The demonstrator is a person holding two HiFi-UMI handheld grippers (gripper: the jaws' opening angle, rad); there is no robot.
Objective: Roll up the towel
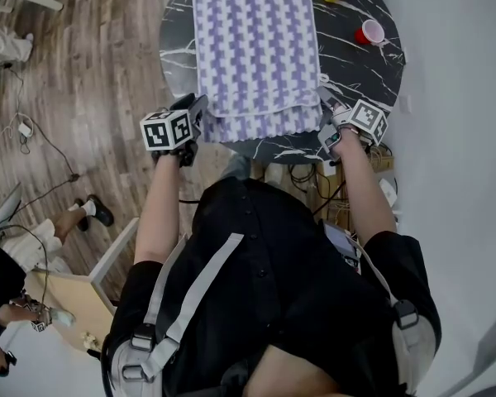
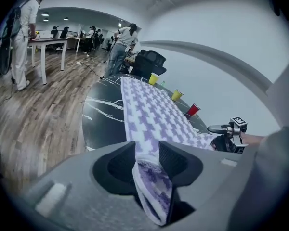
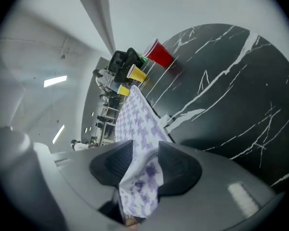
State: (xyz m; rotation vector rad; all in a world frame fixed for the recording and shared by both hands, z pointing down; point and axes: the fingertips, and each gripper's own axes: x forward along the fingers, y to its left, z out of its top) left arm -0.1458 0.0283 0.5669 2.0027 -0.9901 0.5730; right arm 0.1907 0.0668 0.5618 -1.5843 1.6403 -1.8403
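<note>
Finds the towel [image 1: 255, 52] spread flat on the round dark table [image 1: 360, 69], with its near hem at the rim closest to the person. Places the left gripper [image 1: 192, 107] at the near left corner and the right gripper [image 1: 327, 129] at the near right corner. Shows each pair of jaws parted around the hem, with cloth lying between the pads but, as far as can be made out, not pinched.

Risks losing the hem on the first turn if the jaws close late or catch only one layer. Risks a skewed, cone-shaped roll if one corner leads the other. Could drag the whole cloth off the rim with any pull toward the body. Could also knock the red cup [image 1: 369, 32], near the right edge, by swinging wide.
</note>
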